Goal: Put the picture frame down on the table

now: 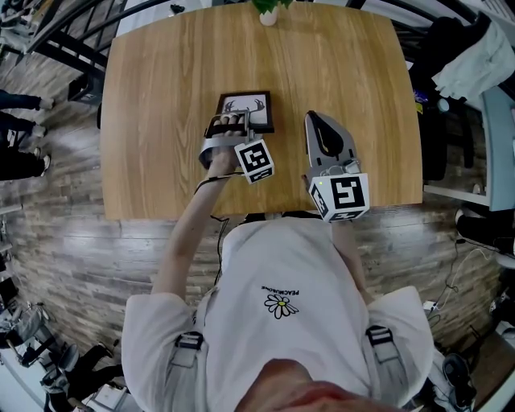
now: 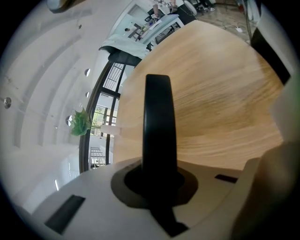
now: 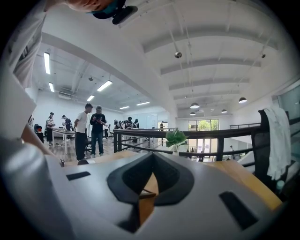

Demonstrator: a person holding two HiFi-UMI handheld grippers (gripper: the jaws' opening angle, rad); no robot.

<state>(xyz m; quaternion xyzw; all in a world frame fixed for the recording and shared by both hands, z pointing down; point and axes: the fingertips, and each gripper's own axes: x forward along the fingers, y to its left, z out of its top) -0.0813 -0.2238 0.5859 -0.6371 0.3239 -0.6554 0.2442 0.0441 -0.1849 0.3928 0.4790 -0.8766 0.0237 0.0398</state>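
The picture frame, black-edged with a deer-antler drawing, sits over the middle of the wooden table. My left gripper is shut on its near edge. In the left gripper view the frame shows edge-on as a black bar clamped between the jaws, running alongside the tabletop. I cannot tell whether the frame touches the wood. To its right, my right gripper points away from me over the table. It is shut with nothing in it, and only a sliver of wood shows between the closed jaws of this right gripper.
A small potted plant stands at the table's far edge, also seen as the plant. A chair draped with pale cloth stands beyond the table's right side. People stand far off behind a black railing.
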